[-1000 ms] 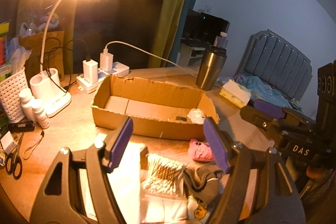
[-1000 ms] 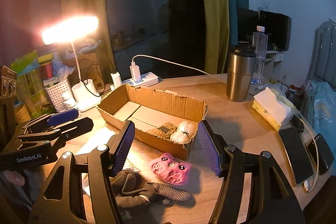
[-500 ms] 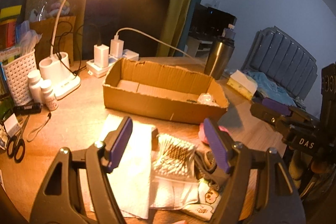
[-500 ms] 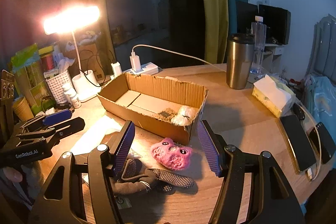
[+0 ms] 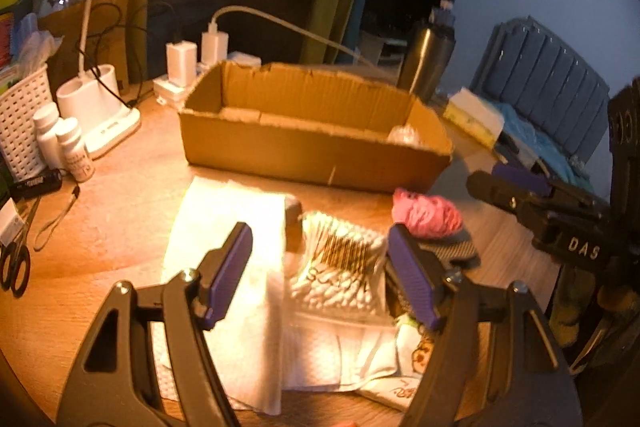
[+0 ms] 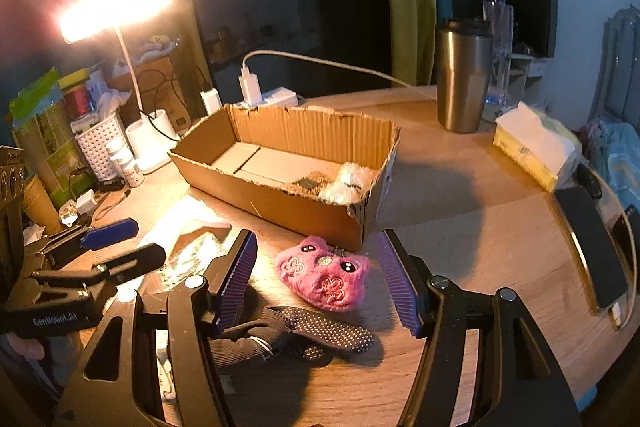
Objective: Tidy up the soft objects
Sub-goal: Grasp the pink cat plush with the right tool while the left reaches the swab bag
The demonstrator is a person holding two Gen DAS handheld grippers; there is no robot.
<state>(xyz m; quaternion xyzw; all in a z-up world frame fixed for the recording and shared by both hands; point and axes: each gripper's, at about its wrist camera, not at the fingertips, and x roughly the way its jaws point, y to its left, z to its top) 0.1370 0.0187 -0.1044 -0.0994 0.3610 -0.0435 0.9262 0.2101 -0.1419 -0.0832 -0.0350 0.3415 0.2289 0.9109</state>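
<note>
Roughly, as I read both feeds:
Hard to make out: left wrist view is smeared; the printed cloth under my left gripper is half hidden.
Left gripper: fingers apart, over the cotton swab pack on white tissue.
Right gripper: fingers apart, framing the pink plush.
In the way: black dotted glove, just beside the plush.
Cardboard box: a white fluffy item in its right end.

Pink plush toy, black white-dotted glove, brown cardboard box, white paper towel.
</note>
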